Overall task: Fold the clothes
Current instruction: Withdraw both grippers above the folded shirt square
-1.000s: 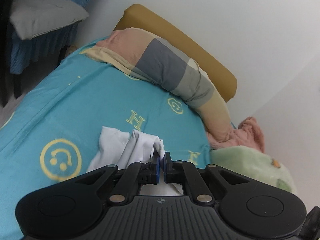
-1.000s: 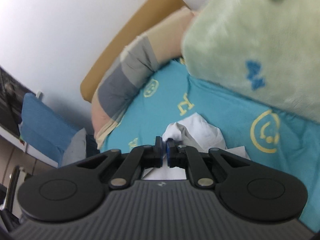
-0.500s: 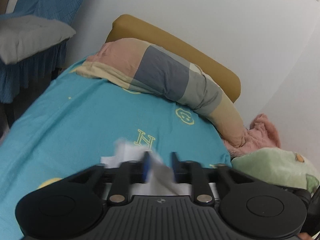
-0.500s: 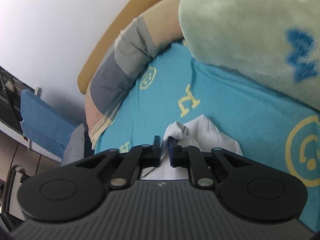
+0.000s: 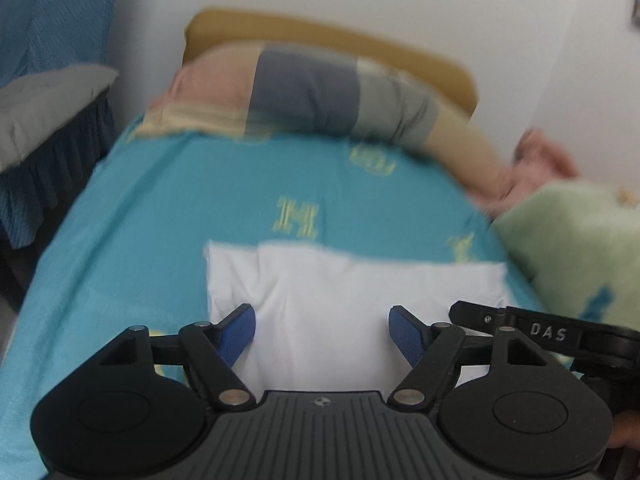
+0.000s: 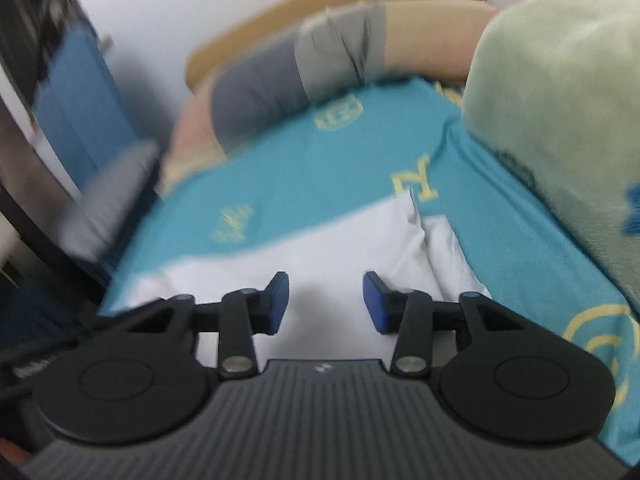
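1. a white garment (image 5: pixel 328 300) is seen lying flat on a teal bedsheet (image 5: pixel 160 208) printed with yellow letters and smiley faces; its far edge lies just short of a yellow "h" in the left wrist view.
2. the left gripper (image 5: pixel 322 330) is held over the near part of the garment with its blue-padded fingers (image 5: pixel 236 332) spread wide apart; nothing is gripped between them.
3. the right gripper (image 6: pixel 325 300) is likewise seen with its jaws apart and empty, above the white cloth (image 6: pixel 320 256).
4. in the right wrist view a bunched fold is shown at the garment's far right corner, beside a yellow letter.
5. part of the right gripper, marked "das", is visible at the right edge of the left wrist view.
6. a patchwork pillow (image 5: pixel 320 92) is laid across the head of the bed against a mustard headboard (image 5: pixel 400 52).
7. a pale green plush blanket (image 6: pixel 560 80) is piled at the right side, near the garment; whether they touch cannot be told.
8. both views are blurred.
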The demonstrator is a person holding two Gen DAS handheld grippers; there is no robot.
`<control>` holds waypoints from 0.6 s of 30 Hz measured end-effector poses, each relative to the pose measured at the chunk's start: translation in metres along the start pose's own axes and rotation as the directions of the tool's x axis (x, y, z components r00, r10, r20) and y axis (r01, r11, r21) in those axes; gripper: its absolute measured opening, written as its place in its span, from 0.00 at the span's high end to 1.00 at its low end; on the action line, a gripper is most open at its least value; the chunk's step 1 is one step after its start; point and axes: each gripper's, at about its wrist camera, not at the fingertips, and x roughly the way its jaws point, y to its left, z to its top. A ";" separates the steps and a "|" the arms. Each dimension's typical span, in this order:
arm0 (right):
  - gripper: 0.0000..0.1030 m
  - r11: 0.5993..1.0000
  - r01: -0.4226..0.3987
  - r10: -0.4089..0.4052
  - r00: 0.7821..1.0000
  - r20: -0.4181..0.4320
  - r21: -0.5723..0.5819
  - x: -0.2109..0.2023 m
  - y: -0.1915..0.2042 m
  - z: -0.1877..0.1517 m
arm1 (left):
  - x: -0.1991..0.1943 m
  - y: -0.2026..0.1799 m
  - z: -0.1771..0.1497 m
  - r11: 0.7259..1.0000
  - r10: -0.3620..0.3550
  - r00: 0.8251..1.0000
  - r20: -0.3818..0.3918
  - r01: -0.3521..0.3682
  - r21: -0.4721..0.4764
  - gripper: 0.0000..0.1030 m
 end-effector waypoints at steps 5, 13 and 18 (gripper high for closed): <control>0.60 0.997 0.040 -0.040 0.999 -0.010 -0.063 0.003 0.005 -0.008 | 0.009 -0.001 -0.005 1.000 0.014 1.000 -0.018 -0.013 0.022 0.28; 0.58 0.991 0.029 -0.034 0.999 -0.039 -0.132 -0.053 0.022 -0.028 | -0.058 -0.009 -0.036 0.998 0.026 0.999 -0.026 -0.024 0.060 0.29; 0.60 0.979 0.056 -0.070 0.995 -0.066 -0.198 -0.073 0.029 -0.058 | -0.074 -0.026 -0.056 0.993 0.050 0.997 -0.051 -0.044 0.106 0.29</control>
